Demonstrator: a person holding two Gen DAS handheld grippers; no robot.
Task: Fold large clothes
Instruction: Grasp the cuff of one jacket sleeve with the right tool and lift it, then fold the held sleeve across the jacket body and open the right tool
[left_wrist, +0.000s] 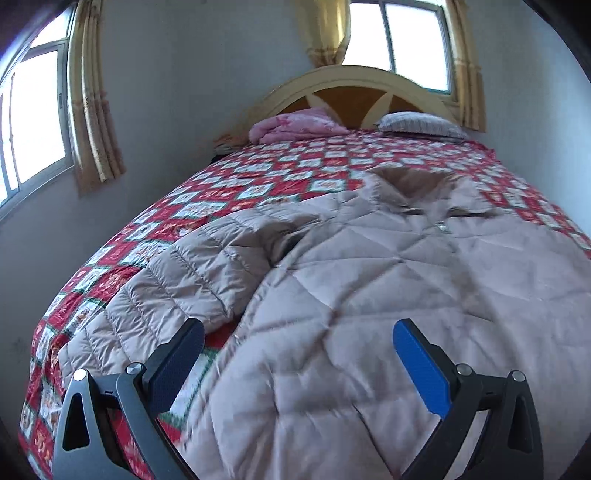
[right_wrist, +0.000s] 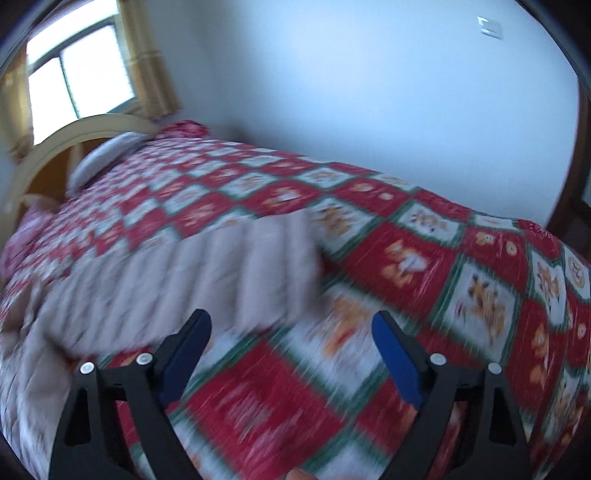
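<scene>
Quilted coat (left_wrist: 369, 266) spread on bed; left hand-held gripper (left_wrist: 299, 343) wide apart above hem, empty; right hand-held gripper (right_wrist: 291, 332) likewise, beside sleeve (right_wrist: 229, 273).

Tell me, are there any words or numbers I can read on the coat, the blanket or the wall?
None can be read.
Coat: no label or writing shows.
Bedspread: only pictures in squares, too blurred to show any letters.
White plate on the wall: plain, no text.
</scene>
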